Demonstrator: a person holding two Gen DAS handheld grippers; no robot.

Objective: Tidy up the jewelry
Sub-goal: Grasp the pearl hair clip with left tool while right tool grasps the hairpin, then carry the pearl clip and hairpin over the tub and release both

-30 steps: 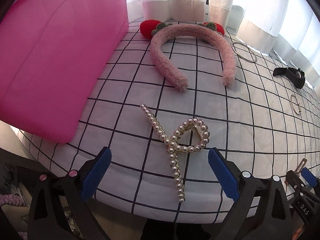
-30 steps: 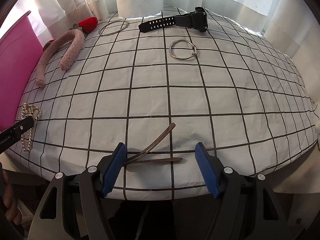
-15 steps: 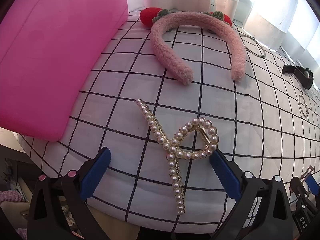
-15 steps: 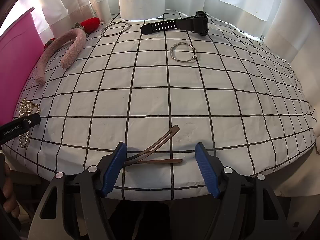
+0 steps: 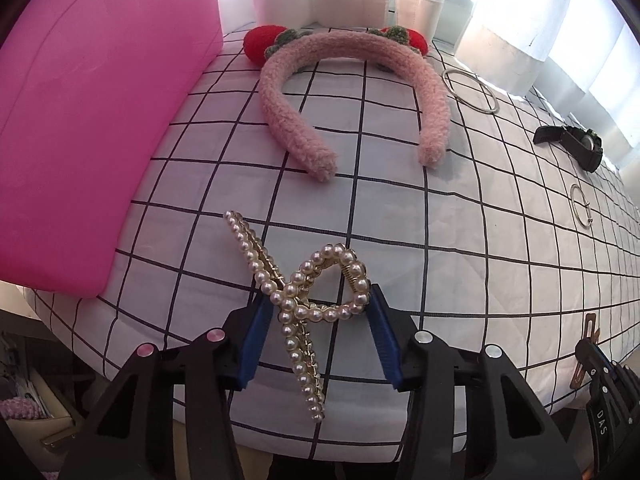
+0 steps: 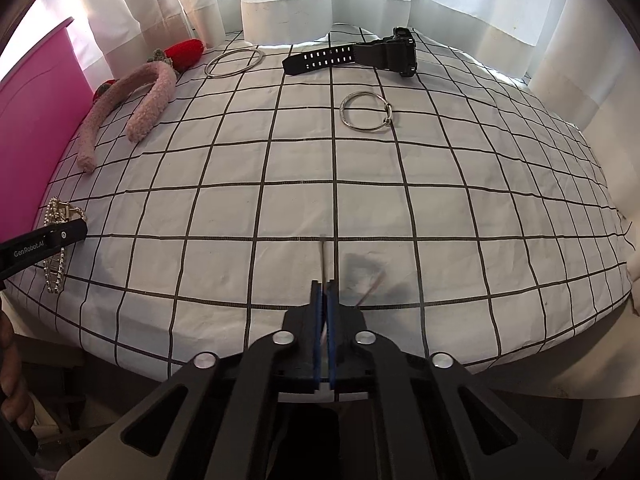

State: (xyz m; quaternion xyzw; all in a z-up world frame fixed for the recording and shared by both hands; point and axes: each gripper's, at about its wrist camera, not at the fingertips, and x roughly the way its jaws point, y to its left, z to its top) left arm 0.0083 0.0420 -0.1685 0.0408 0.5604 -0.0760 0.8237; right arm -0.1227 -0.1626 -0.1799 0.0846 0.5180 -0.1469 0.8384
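A pearl hair claw (image 5: 298, 292) lies on the checked cloth (image 5: 400, 216) near its front edge. My left gripper (image 5: 318, 312) has its blue pads against both sides of the claw's looped handle, shut on it. The claw also shows at the far left of the right wrist view (image 6: 56, 236). My right gripper (image 6: 325, 292) is shut on a thin brown hair clip (image 6: 323, 258), which sticks out forward between the pads, lifted a little above the cloth. In the left wrist view the clip (image 5: 585, 354) shows at the right edge.
A pink box (image 5: 88, 120) stands at the left. A fuzzy pink headband (image 5: 348, 92) with red strawberries lies at the back. A large metal ring (image 6: 234, 63), a black watch (image 6: 360, 56) and a small ring (image 6: 366, 117) lie further back on the cloth.
Both grippers have closed. The left moved in and shut on the pearl claw. The right shut on the brown clip, which now stands edge-on between its pads.
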